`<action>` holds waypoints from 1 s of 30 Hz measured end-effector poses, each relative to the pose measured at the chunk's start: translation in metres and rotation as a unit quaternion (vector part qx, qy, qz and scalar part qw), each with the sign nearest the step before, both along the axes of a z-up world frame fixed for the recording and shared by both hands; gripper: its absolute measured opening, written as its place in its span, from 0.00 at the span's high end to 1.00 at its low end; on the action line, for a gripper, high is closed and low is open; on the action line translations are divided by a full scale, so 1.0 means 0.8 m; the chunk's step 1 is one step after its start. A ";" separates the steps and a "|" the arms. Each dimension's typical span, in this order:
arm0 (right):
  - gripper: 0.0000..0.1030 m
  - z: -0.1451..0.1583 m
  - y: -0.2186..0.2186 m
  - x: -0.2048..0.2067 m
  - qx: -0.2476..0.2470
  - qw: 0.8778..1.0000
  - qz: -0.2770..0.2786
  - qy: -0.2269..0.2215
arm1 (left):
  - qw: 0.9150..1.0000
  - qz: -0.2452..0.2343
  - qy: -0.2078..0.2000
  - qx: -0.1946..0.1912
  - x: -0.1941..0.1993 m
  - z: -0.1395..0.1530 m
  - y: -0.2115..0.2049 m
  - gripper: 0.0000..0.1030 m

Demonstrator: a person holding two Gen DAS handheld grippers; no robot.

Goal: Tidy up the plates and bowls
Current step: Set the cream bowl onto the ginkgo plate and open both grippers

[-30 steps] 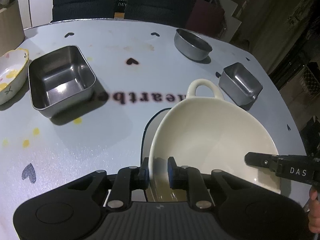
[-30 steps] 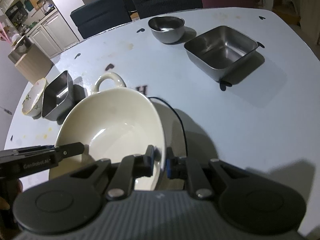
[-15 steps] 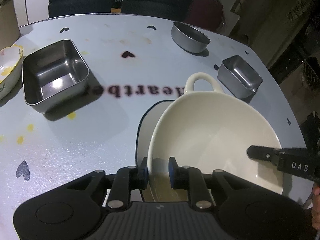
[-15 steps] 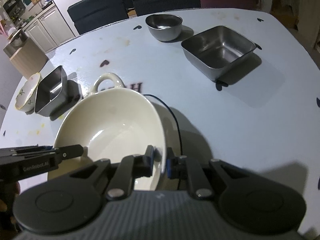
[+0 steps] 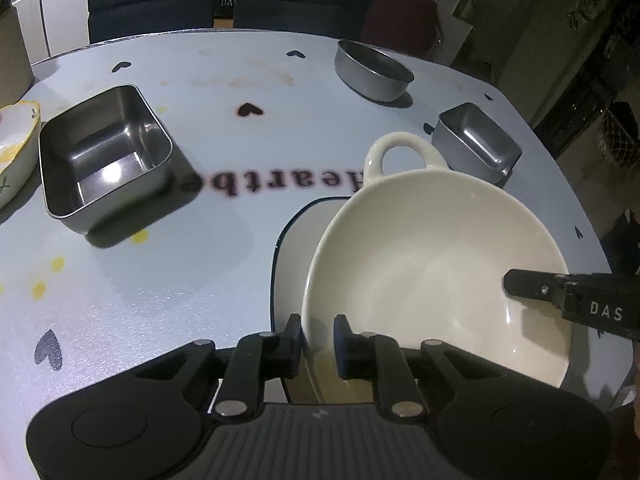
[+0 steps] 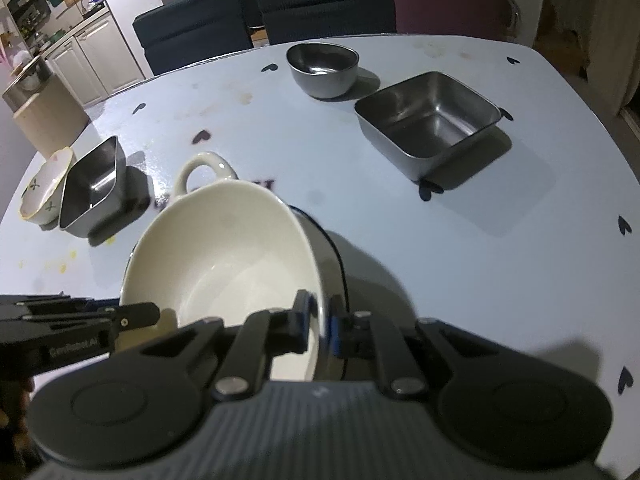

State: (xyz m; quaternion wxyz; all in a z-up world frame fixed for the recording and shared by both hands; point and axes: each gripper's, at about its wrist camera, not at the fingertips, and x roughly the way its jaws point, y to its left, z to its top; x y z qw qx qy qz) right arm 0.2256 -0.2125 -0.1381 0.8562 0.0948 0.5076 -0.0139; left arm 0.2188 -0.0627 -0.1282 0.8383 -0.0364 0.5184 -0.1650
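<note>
Here cream bowl [image 5: 432,264] tilted, loop handle [image 5: 400,154] pointing away

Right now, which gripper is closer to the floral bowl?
Left. The left gripper grips the cream bowl's rim on the floral bowl side; the right gripper grips the opposite rim.

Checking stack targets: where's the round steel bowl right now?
The round steel bowl sits at the table's far edge near the dark chairs, upper centre in the right wrist view, just behind the square steel tray.
</note>
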 end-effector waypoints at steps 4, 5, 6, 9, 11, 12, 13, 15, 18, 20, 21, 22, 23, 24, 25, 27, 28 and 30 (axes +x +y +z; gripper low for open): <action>0.88 -0.001 0.001 0.001 -0.001 1.000 0.000 0.000 | 1.000 -0.001 -0.009 -0.004 -0.003 0.010 0.004 0.83; 0.88 -0.002 0.000 0.001 -0.001 1.000 -0.001 0.001 | 1.000 -0.001 -0.010 -0.005 -0.004 0.011 0.005 0.83; 0.88 -0.002 0.000 0.002 -0.001 1.000 -0.001 0.002 | 1.000 -0.001 -0.010 -0.007 -0.005 0.012 0.007 0.83; 0.88 -0.002 0.001 0.002 -0.002 1.000 0.000 0.003 | 1.000 -0.001 -0.009 -0.006 -0.007 0.013 0.009 0.83; 0.88 -0.004 0.002 0.004 0.001 1.000 0.002 0.005 | 1.000 0.000 -0.009 -0.006 -0.008 0.013 0.012 0.83; 0.88 -0.005 0.001 0.006 0.003 1.000 0.002 0.007 | 1.000 0.000 -0.008 -0.006 -0.008 0.013 0.013 0.83; 0.87 -0.006 0.001 0.008 0.004 1.000 0.002 0.008 | 1.000 0.000 -0.008 -0.007 -0.008 0.013 0.014 0.84; 0.87 -0.009 0.002 0.011 0.006 1.000 0.003 0.012 | 1.000 0.000 -0.006 -0.007 -0.009 0.012 0.015 0.85; 0.85 -0.014 -0.001 0.017 0.011 1.000 0.000 0.019 | 1.000 0.000 -0.005 -0.007 -0.010 0.010 0.016 0.87; 0.85 -0.019 -0.005 0.019 0.022 0.999 -0.002 0.028 | 1.000 0.003 -0.011 -0.006 -0.009 0.012 0.017 0.87; 0.84 -0.023 -0.007 0.020 0.031 0.999 -0.005 0.034 | 1.000 0.005 -0.014 -0.005 -0.009 0.013 0.018 0.87; 0.84 -0.027 -0.009 0.021 0.041 0.998 -0.008 0.040 | 1.000 0.007 -0.015 -0.005 -0.008 0.014 0.019 0.87; 0.84 -0.032 -0.010 0.022 0.049 0.998 -0.010 0.046 | 1.000 0.009 -0.016 -0.005 -0.007 0.014 0.020 0.87; 0.83 -0.035 -0.011 0.023 0.055 0.997 -0.010 0.050 | 1.000 0.010 -0.016 -0.005 -0.007 0.014 0.021 0.87; 0.83 -0.038 -0.010 0.024 0.059 0.997 -0.010 0.053 | 1.000 0.011 -0.014 -0.006 -0.006 0.013 0.021 0.87; 0.82 -0.041 -0.010 0.024 0.061 0.997 -0.009 0.056 | 1.000 0.009 -0.015 -0.005 -0.007 0.013 0.021 0.87; 0.82 -0.042 -0.009 0.025 0.060 0.997 -0.008 0.056 | 1.000 0.008 -0.016 -0.004 -0.007 0.013 0.021 0.87; 0.82 -0.043 -0.009 0.025 0.060 0.997 -0.009 0.057 | 1.000 0.007 -0.016 -0.003 -0.007 0.013 0.021 0.87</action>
